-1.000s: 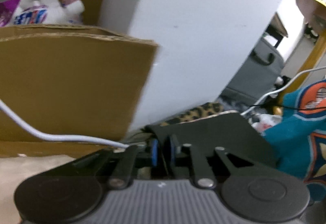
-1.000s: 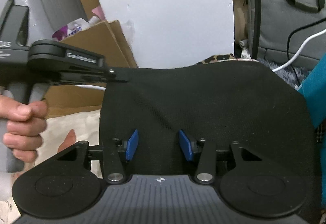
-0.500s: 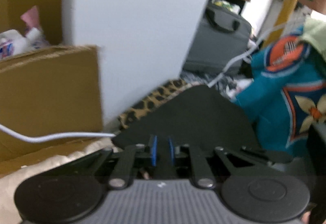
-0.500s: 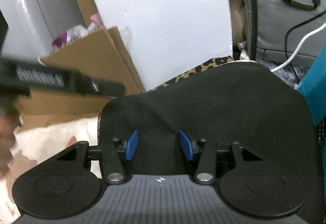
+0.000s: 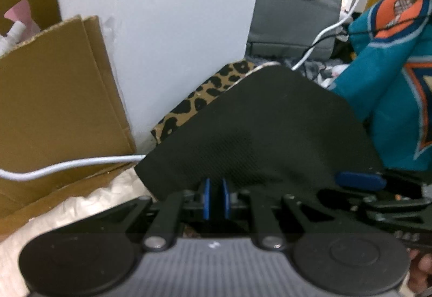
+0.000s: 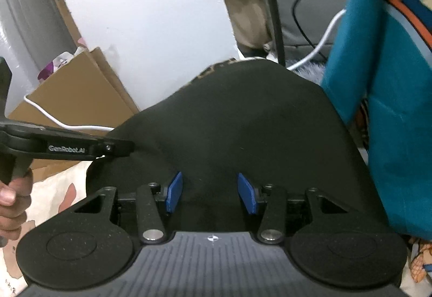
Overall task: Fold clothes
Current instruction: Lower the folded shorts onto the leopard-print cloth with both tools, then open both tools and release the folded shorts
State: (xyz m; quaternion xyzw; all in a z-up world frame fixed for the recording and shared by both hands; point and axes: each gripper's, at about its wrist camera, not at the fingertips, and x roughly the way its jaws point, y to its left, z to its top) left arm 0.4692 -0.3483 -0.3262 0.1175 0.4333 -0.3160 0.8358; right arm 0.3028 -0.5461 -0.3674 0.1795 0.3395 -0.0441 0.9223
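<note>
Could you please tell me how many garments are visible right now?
2: a black garment spread in front of both claws, and a teal patterned garment hanging at the right edge. Others may lie out of view.

Your cloth (image 5: 259,135): black, matt, fine ribbed knit.
Your pads (image 6: 174,195): blue, smooth plastic.
Box (image 5: 54,97), far left: brown corrugated card, rough edge.
Jersey (image 5: 391,97), right: teal fabric, slight sheen.

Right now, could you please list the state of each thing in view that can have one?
Black garment: partly lifted, draped over a leopard-print item.
Left hand-held gripper: shut on the black garment's edge.
Right hand-held gripper: open, garment between its pads.
Cardboard box: open.
Teal garment: hanging.
</note>
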